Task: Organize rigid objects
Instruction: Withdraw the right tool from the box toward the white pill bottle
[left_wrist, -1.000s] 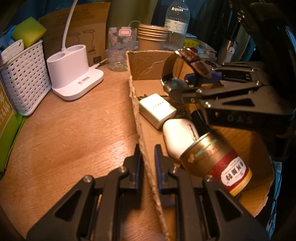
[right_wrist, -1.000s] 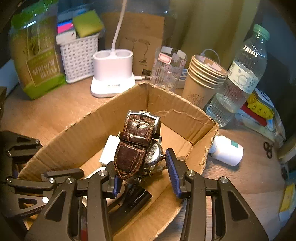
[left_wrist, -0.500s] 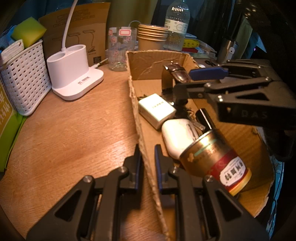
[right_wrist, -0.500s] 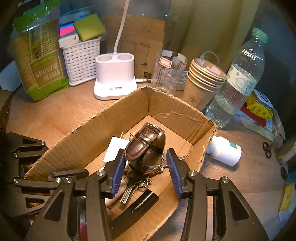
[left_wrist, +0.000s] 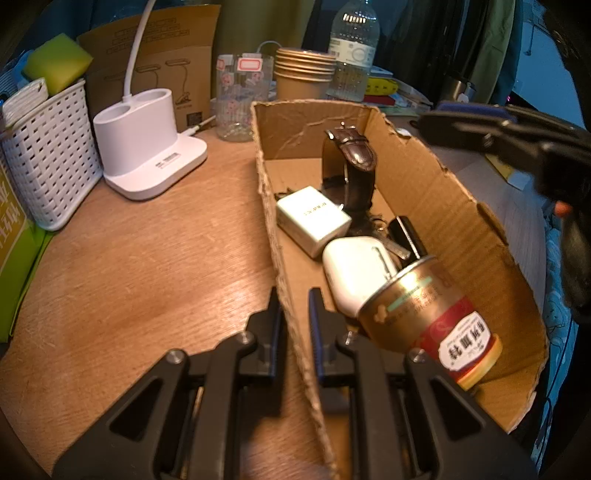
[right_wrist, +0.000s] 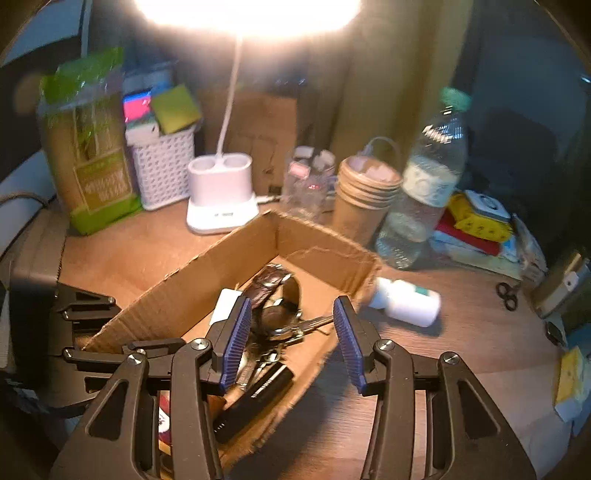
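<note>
Cardboard box (left_wrist: 436, 173): holds watch (left_wrist: 354, 162), charger (left_wrist: 312, 218), can (left_wrist: 428, 317).
Left hand-held gripper (left_wrist: 295, 314): pinching box wall.
Right hand-held gripper (right_wrist: 291, 339): spread, empty.
Left over: white bottle (right_wrist: 406, 302) on counter (left_wrist: 147, 258).

The room is dim and the light is warm and yellow. High above my right claw (right_wrist: 291, 332) the lamp (right_wrist: 229, 96) glares so white that its head is lost. That view is blurry. My left view is sharper, with a bright shine on the can (left_wrist: 424, 310) just right of my left claw (left_wrist: 295, 314). All edges bend and go black.
</note>
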